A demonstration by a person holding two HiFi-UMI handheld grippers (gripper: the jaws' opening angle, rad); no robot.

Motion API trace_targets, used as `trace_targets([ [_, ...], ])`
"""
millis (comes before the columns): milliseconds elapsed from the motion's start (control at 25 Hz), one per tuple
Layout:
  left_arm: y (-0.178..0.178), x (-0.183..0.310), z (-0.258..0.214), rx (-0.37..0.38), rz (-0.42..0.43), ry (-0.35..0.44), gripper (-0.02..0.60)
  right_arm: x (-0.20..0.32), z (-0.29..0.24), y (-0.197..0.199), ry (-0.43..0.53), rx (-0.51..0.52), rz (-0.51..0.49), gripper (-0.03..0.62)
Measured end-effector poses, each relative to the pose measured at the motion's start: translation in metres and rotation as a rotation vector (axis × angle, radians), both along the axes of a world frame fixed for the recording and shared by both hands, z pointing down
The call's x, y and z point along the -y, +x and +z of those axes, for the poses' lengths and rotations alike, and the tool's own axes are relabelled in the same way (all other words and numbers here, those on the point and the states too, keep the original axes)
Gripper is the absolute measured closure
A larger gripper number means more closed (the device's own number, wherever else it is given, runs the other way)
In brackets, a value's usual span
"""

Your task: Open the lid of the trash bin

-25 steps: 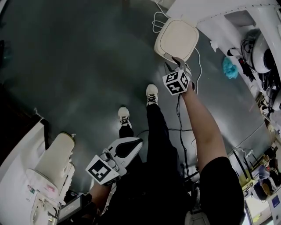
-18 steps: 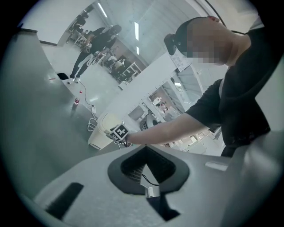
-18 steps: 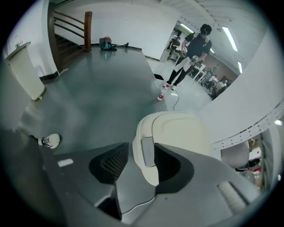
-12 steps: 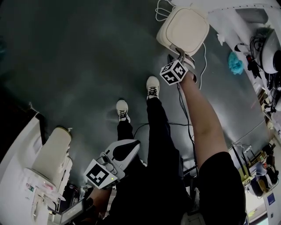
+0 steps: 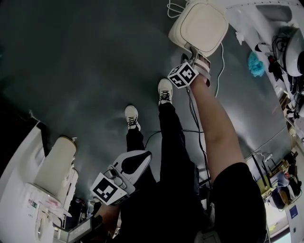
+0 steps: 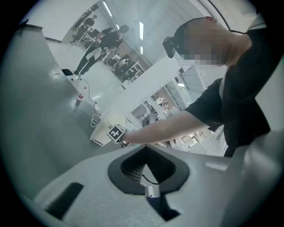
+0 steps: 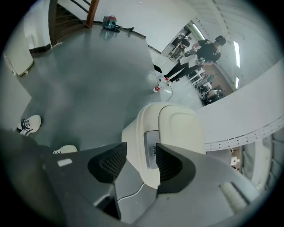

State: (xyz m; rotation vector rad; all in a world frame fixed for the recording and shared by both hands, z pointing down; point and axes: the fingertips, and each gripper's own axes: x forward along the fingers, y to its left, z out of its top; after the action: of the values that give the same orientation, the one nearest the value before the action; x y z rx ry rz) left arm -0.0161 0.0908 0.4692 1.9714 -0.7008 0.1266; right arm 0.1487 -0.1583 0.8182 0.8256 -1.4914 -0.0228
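A cream trash bin with a rounded square lid stands on the grey floor at the top right of the head view. My right gripper reaches down to the bin's front edge, marker cube behind it. In the right gripper view this gripper is open and its jaws have just been opening. The front rim of the bin and its grey latch panel lie between the pads, with a gap at the left pad. My left gripper hangs low by my legs, shut on nothing.
White cable loops behind the bin, and a black cable trails across the floor. My shoes stand just short of the bin. A white machine fills the lower left. A cluttered bench runs along the right. People stand far off.
My right gripper has sunk and rolled at the bin's front edge, marker cube now turned more to the left. The left gripper has dropped slightly by my legs.
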Motion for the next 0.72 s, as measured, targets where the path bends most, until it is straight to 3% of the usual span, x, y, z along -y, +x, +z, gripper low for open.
trace_targets([
  [240, -0.002, -0.007, 0.005, -0.012, -0.003, -0.009, 0.580, 0.005, 0.003, 0.002, 0.039, -0.054, 0.038, 0.412],
  [400, -0.007, -0.011, 0.009, -0.009, -0.008, -0.015, 0.580, 0.004, 0.003, 0.001, 0.070, -0.049, 0.048, 0.391],
  [560, -0.013, -0.011, 0.013, -0.004, -0.022, -0.021, 0.580, 0.008, 0.002, 0.007, 0.137, -0.060, 0.069, 0.464],
  [720, -0.017, -0.013, 0.018, -0.003, -0.022, -0.028, 0.580, 0.012, -0.001, 0.008, 0.173, -0.059, 0.088, 0.491],
])
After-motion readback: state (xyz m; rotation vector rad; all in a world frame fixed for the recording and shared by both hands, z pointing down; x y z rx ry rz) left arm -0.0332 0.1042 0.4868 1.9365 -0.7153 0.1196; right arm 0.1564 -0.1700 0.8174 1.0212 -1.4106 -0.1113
